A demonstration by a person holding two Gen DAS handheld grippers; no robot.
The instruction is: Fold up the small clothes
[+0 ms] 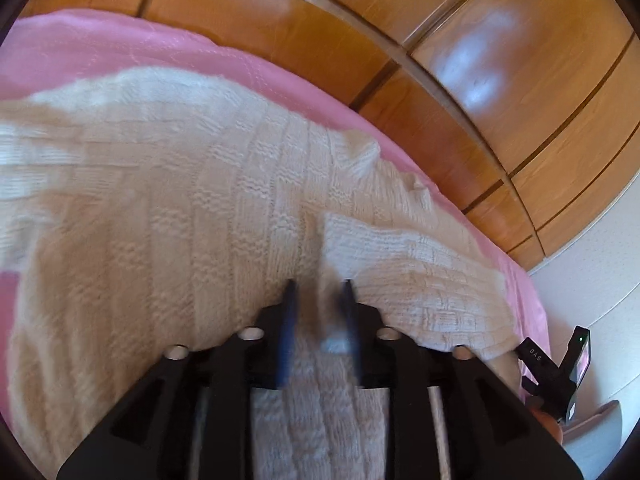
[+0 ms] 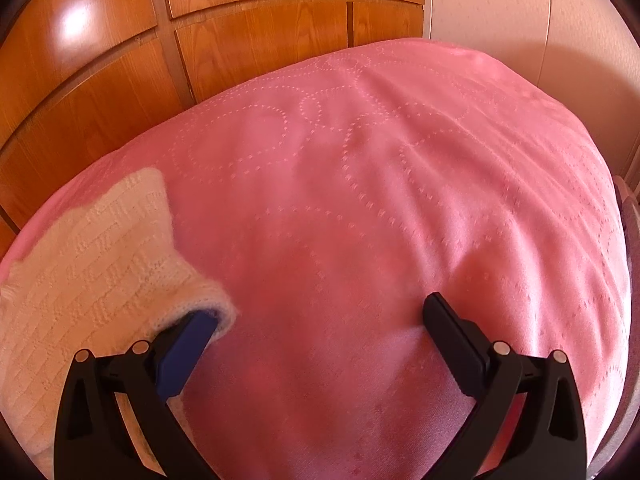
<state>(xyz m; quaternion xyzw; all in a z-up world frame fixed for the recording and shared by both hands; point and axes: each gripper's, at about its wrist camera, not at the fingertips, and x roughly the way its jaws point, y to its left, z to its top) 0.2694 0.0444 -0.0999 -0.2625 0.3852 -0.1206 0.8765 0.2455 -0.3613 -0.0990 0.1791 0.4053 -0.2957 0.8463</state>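
Observation:
A cream knitted sweater [image 1: 180, 208] lies spread on the pink bedspread [image 1: 100, 48]. One sleeve [image 1: 420, 272] is folded across it at the right. My left gripper [image 1: 320, 286] is shut on a fold of the sweater's knit, which bunches between the blue pads. In the right wrist view my right gripper [image 2: 324, 312] is wide open just above the pink bedspread [image 2: 380, 200]. Its left finger [image 2: 192, 336] sits under the edge of a knitted sleeve end [image 2: 92, 252]; its right finger [image 2: 452, 328] is over bare bedspread.
A wooden panelled wardrobe [image 1: 460, 80] stands close behind the bed and also shows in the right wrist view [image 2: 120, 60]. A pale wall [image 2: 520, 20] is at the right. The other gripper's body [image 1: 560, 368] shows at the bed's right edge.

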